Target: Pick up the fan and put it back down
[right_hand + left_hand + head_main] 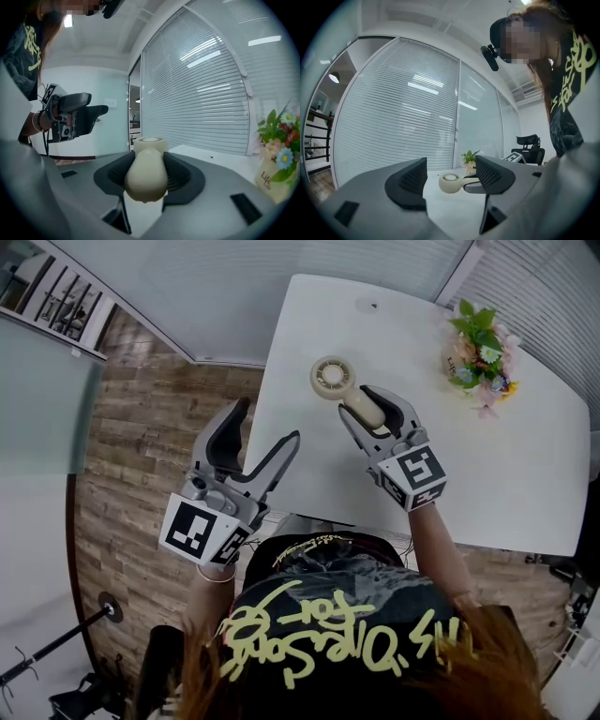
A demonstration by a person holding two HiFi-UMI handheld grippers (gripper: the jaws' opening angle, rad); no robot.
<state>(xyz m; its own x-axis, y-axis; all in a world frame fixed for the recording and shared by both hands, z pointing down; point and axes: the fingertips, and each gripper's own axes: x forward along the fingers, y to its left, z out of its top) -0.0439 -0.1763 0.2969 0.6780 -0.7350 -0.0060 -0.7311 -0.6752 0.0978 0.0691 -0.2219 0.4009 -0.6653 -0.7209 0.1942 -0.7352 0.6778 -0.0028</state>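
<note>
The cream hand-held fan [334, 378] lies with its round head over the white table [525, 474], and its handle runs back between the jaws of my right gripper [356, 401]. In the right gripper view both pads press on the handle [146, 180] and my right gripper [146, 171] is shut on it. Whether the fan's head rests on the table I cannot tell. My left gripper [269, 423] hangs open and empty off the table's left edge, above the wooden floor. Through its open jaws in the left gripper view I see the fan [451, 183], well ahead of my left gripper [452, 174].
A small bouquet of flowers [480, 343] stands at the table's far right, also seen as flowers [280, 152]. A black office chair [529, 145] stands beyond the table. A dark tripod [56, 643] leans on the floor at the lower left. Blinds cover the glass walls.
</note>
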